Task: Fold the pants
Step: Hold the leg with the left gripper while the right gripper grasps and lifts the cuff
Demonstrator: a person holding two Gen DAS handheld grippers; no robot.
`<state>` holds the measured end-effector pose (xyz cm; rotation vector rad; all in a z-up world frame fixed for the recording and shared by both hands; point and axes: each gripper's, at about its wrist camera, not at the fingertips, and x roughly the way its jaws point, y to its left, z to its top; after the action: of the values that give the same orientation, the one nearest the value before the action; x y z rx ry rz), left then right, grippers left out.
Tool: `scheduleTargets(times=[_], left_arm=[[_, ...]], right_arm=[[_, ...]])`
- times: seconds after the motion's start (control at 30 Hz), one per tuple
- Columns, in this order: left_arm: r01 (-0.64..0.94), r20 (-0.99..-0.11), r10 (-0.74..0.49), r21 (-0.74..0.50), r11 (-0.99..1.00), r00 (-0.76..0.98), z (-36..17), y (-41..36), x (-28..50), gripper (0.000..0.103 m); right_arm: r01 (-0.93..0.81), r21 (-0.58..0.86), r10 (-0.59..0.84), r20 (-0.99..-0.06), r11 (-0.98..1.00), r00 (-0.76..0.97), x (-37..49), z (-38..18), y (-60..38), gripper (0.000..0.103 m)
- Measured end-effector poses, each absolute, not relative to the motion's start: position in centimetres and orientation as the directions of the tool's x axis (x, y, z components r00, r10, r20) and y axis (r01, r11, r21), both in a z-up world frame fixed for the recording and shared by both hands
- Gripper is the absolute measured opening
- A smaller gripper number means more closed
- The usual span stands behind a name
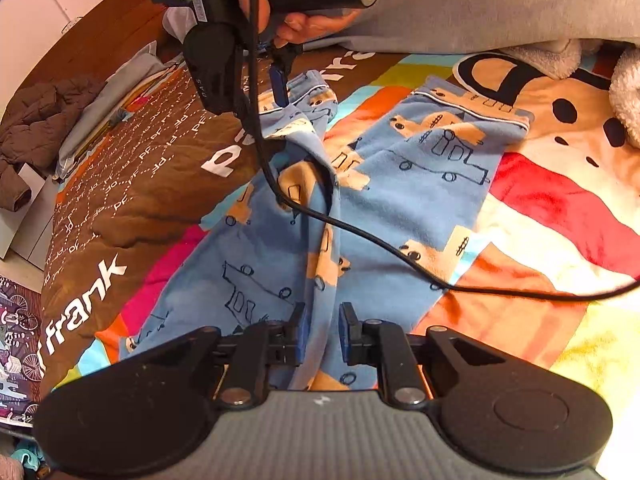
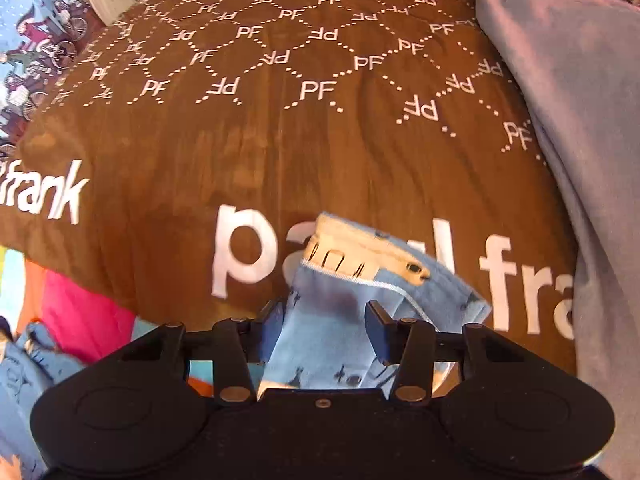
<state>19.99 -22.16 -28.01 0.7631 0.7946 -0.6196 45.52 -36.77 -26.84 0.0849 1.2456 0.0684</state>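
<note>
Blue pants point(image 1: 420, 184) with tan vehicle prints lie on a colourful blanket point(image 1: 560, 208). One leg lies flat toward the far right. The other leg is bunched into a ridge running up to my right gripper point(image 1: 282, 80). My left gripper point(image 1: 322, 332) has its jaws narrowly apart with a fold of the pants between them. In the right wrist view my right gripper point(image 2: 324, 328) has wider jaws, with the leg cuff point(image 2: 360, 272) lying between the fingers and lifted over the brown blanket.
A brown "paul frank" blanket point(image 2: 280, 140) covers the far and left side. A black cable point(image 1: 400, 252) crosses the pants. A grey sleeve point(image 1: 500, 8) and fluffy cloth point(image 1: 628, 92) lie at the back right. A brown jacket point(image 1: 36, 128) lies at the left.
</note>
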Motion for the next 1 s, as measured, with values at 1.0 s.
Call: scheduleTargets(times=[1.0], left_arm=[[0.495, -0.838, -0.104, 0.212, 0.842, 0.536, -26.8, -27.0, 23.6, 0.0]], right_arm=[[0.123, 0.355, 0.333, -0.928, 0.927, 0.168, 43.1, -24.8, -41.5, 0.077]])
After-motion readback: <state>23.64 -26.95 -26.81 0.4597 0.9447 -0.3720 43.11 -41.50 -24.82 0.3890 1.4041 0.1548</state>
